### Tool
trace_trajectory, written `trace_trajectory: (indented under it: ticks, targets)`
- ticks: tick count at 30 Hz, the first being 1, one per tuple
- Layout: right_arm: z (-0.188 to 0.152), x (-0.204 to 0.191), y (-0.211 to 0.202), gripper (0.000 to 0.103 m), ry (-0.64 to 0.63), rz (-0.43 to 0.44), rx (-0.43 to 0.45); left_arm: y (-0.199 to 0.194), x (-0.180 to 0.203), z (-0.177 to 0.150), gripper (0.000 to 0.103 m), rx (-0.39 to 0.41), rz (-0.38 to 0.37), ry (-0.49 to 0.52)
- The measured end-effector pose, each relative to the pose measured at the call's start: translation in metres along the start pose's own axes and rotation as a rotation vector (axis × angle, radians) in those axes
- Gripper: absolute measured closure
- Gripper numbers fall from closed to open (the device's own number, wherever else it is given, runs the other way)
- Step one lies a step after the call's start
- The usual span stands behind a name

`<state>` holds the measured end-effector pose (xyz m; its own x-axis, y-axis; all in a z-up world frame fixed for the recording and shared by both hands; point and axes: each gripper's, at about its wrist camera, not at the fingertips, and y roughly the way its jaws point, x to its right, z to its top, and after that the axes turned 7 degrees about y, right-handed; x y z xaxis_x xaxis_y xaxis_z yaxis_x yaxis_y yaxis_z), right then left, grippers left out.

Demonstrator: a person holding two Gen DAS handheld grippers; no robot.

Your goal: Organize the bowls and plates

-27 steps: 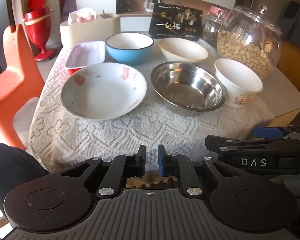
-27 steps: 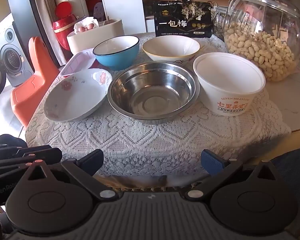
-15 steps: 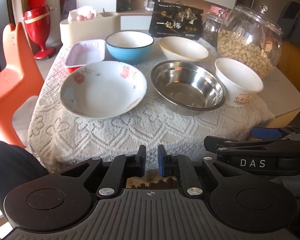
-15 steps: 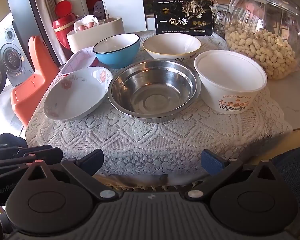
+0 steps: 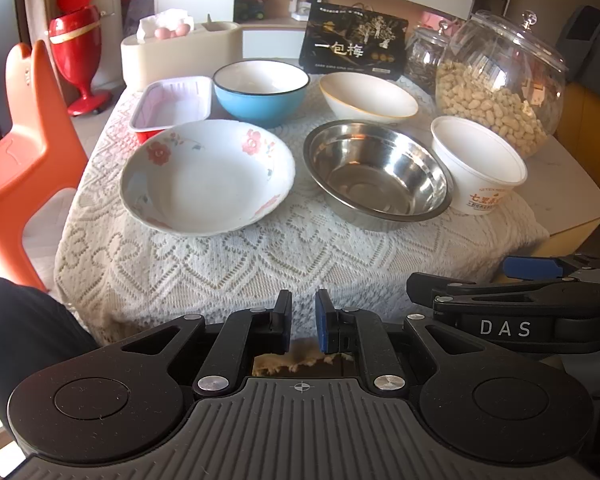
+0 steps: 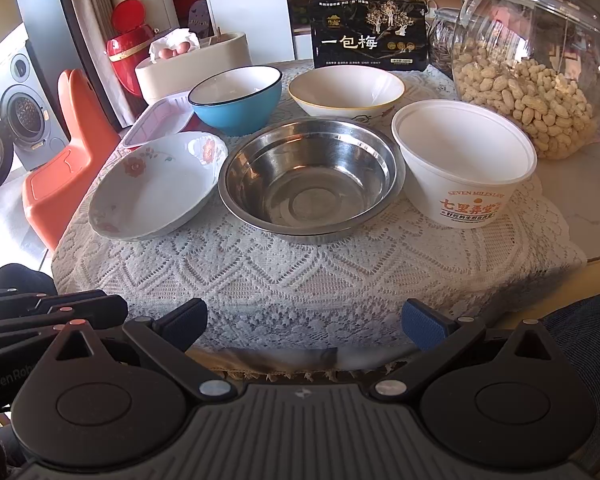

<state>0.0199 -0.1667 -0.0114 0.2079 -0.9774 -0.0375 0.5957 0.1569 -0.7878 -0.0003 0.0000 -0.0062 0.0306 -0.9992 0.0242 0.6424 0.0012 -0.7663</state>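
Note:
On the lace-covered table [image 5: 260,256] stand a floral plate [image 5: 204,176] [image 6: 156,188], a steel bowl [image 5: 376,172] [image 6: 312,180], a white paper bowl [image 5: 478,168] [image 6: 464,160], a blue bowl [image 5: 260,92] [image 6: 236,100], a white bowl with a yellow rim [image 5: 368,96] [image 6: 346,92] and a pink-white tray [image 5: 172,104] [image 6: 160,120]. My left gripper [image 5: 303,320] hangs before the table's near edge, shut with nothing in it. My right gripper [image 6: 304,316] stands open beside it, empty, short of the steel bowl.
A big glass jar of peanuts [image 6: 532,76] and a black box [image 6: 370,36] line the back right. A cream container with eggs [image 5: 180,52] sits at the back left. An orange chair [image 5: 20,152] stands left of the table, and a dark knee [image 5: 16,320] shows below it.

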Motion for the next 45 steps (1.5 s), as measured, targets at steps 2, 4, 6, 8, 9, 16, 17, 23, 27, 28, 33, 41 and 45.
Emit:
trace_trajectory:
  ticks: [2, 4, 6, 8, 9, 16, 17, 23, 27, 28, 33, 41, 45]
  targets:
    - [-0.0016, 0.0001, 0.0002, 0.0, -0.003, 0.0, 0.0, 0.0001, 0.0, -0.0002, 0.087, -0.001, 0.0, 0.0]
    - [-0.0016, -0.0002, 0.0003, 0.0, -0.002, 0.0, 0.0, 0.0006, -0.0006, -0.0013, 0.087, -0.003, -0.001, -0.004]
    - [-0.0014, -0.0004, 0.0002, 0.0, -0.002, -0.001, -0.001, 0.0008, -0.0007, -0.0018, 0.087, -0.004, -0.001, -0.005]
    - [-0.0008, -0.0003, 0.0004, 0.0, -0.003, -0.001, -0.001, 0.0008, -0.0008, -0.0017, 0.087, -0.003, -0.001, -0.005]
    - [-0.001, -0.0008, 0.0005, 0.0, -0.003, -0.001, -0.001, 0.0009, -0.0008, -0.0017, 0.087, -0.003, -0.002, -0.005]
    - [-0.0003, -0.0012, 0.0006, 0.0, -0.002, -0.002, -0.003, 0.001, -0.0009, -0.0011, 0.087, -0.005, -0.004, -0.007]
    - [-0.0002, -0.0017, 0.0008, 0.0, -0.002, -0.002, -0.003, 0.001, -0.0008, -0.0007, 0.087, -0.005, -0.003, -0.006]
    - [0.0008, -0.001, 0.001, 0.0, -0.002, -0.001, -0.004, 0.001, -0.0008, -0.0008, 0.087, -0.005, -0.004, -0.006]
    - [0.0009, -0.0014, 0.0011, 0.0, -0.002, -0.001, -0.005, 0.0021, -0.0004, -0.0008, 0.087, -0.002, -0.005, -0.01]
    - [0.0009, -0.0014, 0.0011, 0.0, -0.002, -0.001, -0.006, 0.0021, -0.0004, -0.0006, 0.087, -0.001, -0.006, -0.011]
    - [-0.0001, -0.0025, 0.0019, 0.0, -0.007, 0.002, -0.012, 0.0012, 0.0003, -0.001, 0.087, 0.008, -0.013, -0.017]
    - [-0.0006, -0.0021, 0.002, 0.0, -0.009, 0.007, -0.019, 0.0003, -0.0009, -0.0007, 0.087, 0.01, -0.017, -0.02]
    - [-0.0008, -0.0024, 0.0021, 0.0, -0.008, 0.007, -0.02, 0.0003, -0.0005, -0.0007, 0.087, 0.009, -0.017, -0.02]
